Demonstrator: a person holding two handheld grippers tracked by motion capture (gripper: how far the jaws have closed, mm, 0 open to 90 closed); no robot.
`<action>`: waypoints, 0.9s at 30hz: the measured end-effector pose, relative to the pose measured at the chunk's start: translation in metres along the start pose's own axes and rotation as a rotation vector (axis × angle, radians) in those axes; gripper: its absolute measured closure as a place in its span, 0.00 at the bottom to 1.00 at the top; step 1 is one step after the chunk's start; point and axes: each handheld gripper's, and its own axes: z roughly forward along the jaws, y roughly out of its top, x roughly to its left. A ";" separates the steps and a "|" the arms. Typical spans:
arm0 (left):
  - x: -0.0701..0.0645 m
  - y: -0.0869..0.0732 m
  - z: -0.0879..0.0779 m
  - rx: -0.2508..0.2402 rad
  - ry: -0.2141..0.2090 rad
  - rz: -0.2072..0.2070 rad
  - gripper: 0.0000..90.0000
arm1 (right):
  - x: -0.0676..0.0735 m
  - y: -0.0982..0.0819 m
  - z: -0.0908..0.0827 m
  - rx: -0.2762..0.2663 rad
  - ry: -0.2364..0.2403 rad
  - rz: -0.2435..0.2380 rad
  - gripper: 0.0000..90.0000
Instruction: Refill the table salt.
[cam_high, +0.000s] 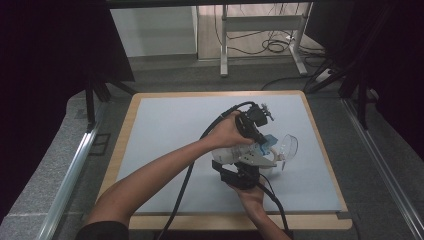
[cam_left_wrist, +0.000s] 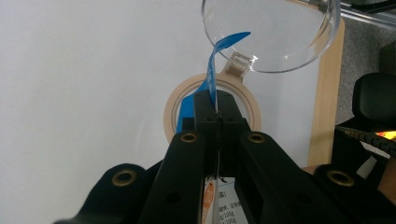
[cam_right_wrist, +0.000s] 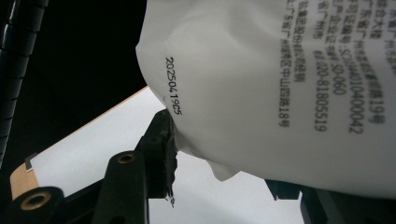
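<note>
Grippers met over the table's (cam_high: 165, 120) right half, nearer its front edge. Left gripper (cam_left_wrist: 215, 108) was clenched on the blue top edge of a white bag (cam_right_wrist: 289, 88), right above a clear jar's tan-rimmed mouth (cam_left_wrist: 173, 100), hinged lid (cam_left_wrist: 271, 32) flipped open. Right gripper (cam_right_wrist: 212, 156) grasped the bag's bottom, 1 jaw against its printed side.
</note>
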 end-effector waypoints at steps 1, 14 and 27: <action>0.000 0.000 0.000 0.001 0.000 0.001 1.00 | 0.000 0.000 0.000 0.000 0.001 0.002 0.58; 0.000 -0.001 -0.003 0.003 0.003 0.003 1.00 | 0.001 -0.002 0.003 -0.010 -0.010 -0.002 0.58; 0.001 -0.001 -0.001 0.004 0.002 -0.001 1.00 | 0.001 -0.002 0.004 -0.013 0.002 0.010 0.59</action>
